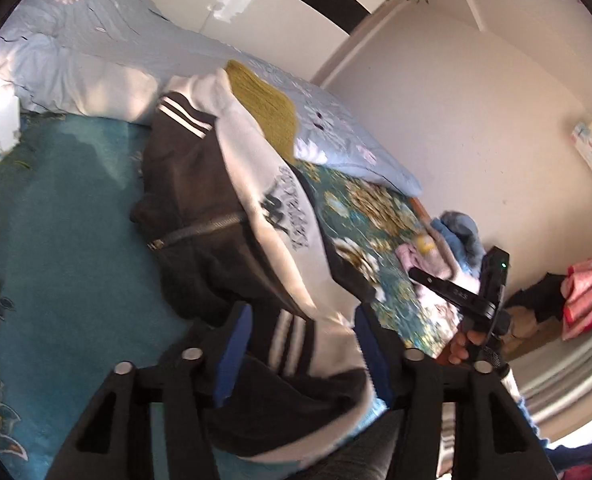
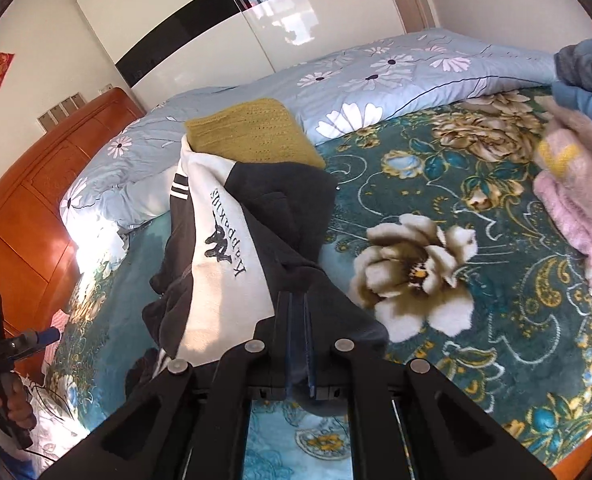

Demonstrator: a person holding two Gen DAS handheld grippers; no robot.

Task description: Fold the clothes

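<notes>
Bedroom scene, everything is on a bed covered by a teal floral blanket (image 2: pixel 436 208), with a glossy white wardrobe (image 2: pixel 183 28) and an orange wooden headboard (image 2: pixel 27 184) behind it.

The right gripper (image 2: pixel 298 340) has its blue pads pressed tight together on a dark fold of the black and white jacket (image 2: pixel 231 248), so it's clamped on the cloth. The left gripper (image 1: pixel 300 356) stands wide, its blue pads (image 1: pixel 231 360) well apart, and the striped cuff end of the jacket sits bunched between them. I can't tell if the pads actually touch it.

The jacket itself lies crumpled in the middle of the blanket, printed logo side up, zipper (image 1: pixel 199 232) showing on the dark part. Just behind it there's a folded mustard knit (image 2: pixel 251 132) resting on a light blue daisy quilt (image 2: pixel 376 76). Off to the right edge of the bed there's a pile of fluffy pink and blue clothes (image 2: pixel 580 168).
</notes>
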